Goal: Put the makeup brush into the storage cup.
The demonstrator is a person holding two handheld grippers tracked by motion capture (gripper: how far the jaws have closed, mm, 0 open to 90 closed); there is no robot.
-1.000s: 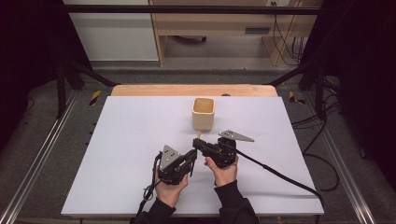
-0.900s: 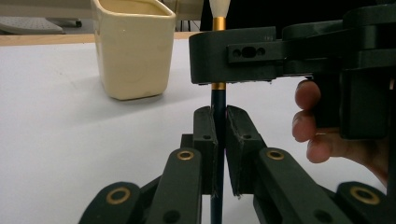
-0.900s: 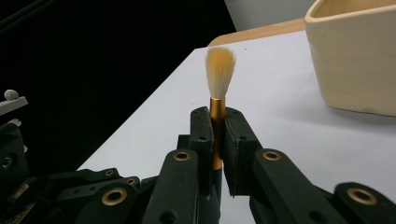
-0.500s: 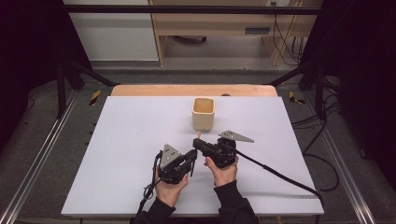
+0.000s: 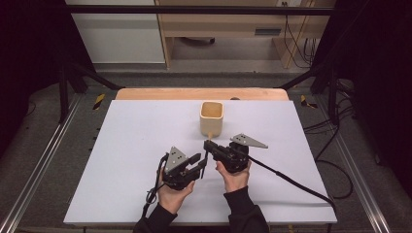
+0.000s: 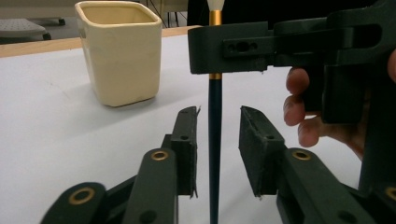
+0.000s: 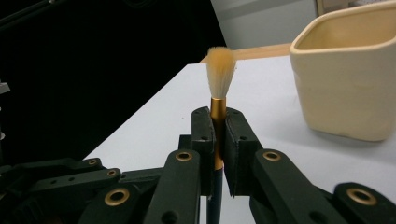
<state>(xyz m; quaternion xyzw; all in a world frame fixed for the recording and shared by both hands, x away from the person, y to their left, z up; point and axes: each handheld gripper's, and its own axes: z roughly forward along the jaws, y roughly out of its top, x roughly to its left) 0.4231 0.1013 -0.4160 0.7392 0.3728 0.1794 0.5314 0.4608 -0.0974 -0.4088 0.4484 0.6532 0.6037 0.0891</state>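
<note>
High view: right gripper (image 5: 210, 146) clamps brush; cream cup (image 5: 212, 117) at 12 o'clock, near.

Left gripper view: left gripper (image 6: 215, 135) jaws apart, brush (image 6: 215, 121) handle upright between pads, untouched.

Right gripper view: bristles at 12 o'clock, cup at 2 o'clock.

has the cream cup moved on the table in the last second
No. The cream cup sits at the same spot near the table's far wooden edge as before.

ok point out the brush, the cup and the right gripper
brush (image 7: 220, 70), right gripper view, on the bristle tuft
cup (image 6: 122, 56), left gripper view, on its front wall
right gripper (image 7: 217, 140), right gripper view, between its fingertips
</note>
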